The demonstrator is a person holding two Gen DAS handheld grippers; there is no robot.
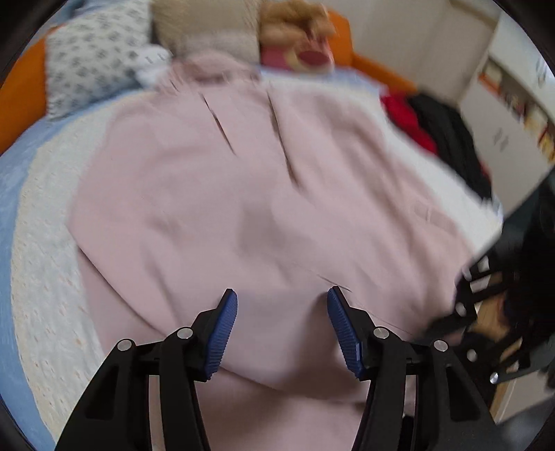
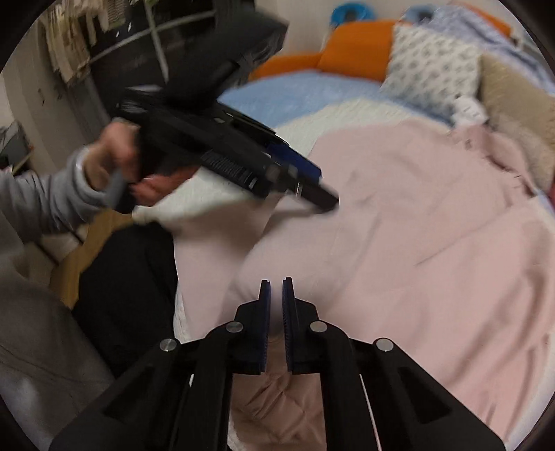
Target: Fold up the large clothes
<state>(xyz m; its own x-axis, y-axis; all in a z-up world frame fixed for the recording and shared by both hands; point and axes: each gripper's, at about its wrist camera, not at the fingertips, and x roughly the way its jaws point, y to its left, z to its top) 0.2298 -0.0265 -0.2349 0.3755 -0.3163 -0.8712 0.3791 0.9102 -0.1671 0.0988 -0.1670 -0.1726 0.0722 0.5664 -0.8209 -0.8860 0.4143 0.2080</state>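
A large pale pink garment (image 1: 242, 190) lies spread over the bed, with dark creases near its far end. My left gripper (image 1: 281, 295) hovers over its near part, open, blue pads well apart and nothing between them. In the right wrist view the same garment (image 2: 416, 225) fills the right side. There my right gripper (image 2: 276, 281) has its pads almost together at the garment's near edge, and gathered pink cloth bunches just under them. A hand (image 2: 114, 152) in a grey sleeve holds the left gripper (image 2: 322, 201) above the cloth. The right gripper (image 1: 478, 312) shows blurred at the right edge.
A white knitted cover (image 1: 45, 260) and blue sheet (image 1: 10, 208) lie under the garment. A patterned pillow (image 1: 90, 59), a beige cushion (image 1: 208, 31) and a plush toy (image 1: 298, 31) sit at the orange headboard (image 1: 20, 93). Red clothes (image 1: 409, 118) and black clothes (image 1: 447, 138) lie at the bed's right.
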